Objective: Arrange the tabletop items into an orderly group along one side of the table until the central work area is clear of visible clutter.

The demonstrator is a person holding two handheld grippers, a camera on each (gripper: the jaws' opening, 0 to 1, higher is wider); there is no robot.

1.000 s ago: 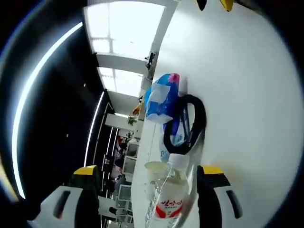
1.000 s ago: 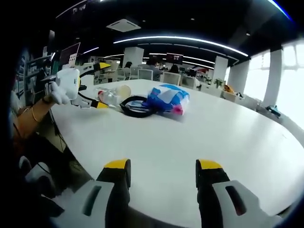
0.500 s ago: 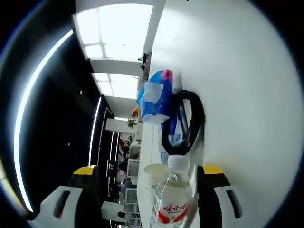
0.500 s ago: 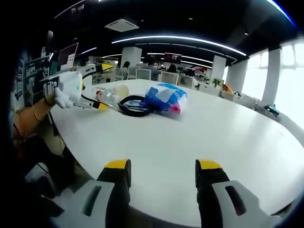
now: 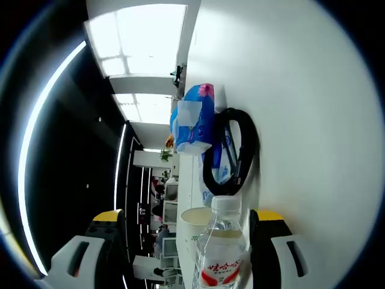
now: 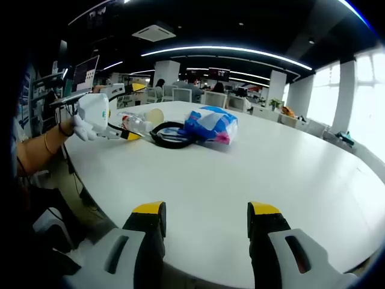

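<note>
A clear water bottle (image 5: 219,253) with a white cap and red label lies between the jaws of my left gripper (image 5: 187,218), cap pointing away; the jaws stand wide on either side of it. A paper cup (image 5: 195,220) sits just beyond it, then a black coiled cable (image 5: 233,150) and a blue tissue pack (image 5: 192,120). In the right gripper view the same row runs bottle (image 6: 133,123), cup (image 6: 155,115), cable (image 6: 171,133), pack (image 6: 210,125), with the left gripper (image 6: 135,112) at its left end. My right gripper (image 6: 204,220) hangs open over the near table edge, holding nothing.
The white table (image 6: 271,174) stretches bare to the right of the pack. A gloved hand (image 6: 75,127) holds the left gripper beyond the table's left edge. Office desks, chairs and seated people (image 6: 192,81) stand far behind, with windows (image 6: 361,102) at the right.
The left gripper has edged forward along the bottle, which now reaches deeper between its jaws. The items and my right gripper have stayed put.
</note>
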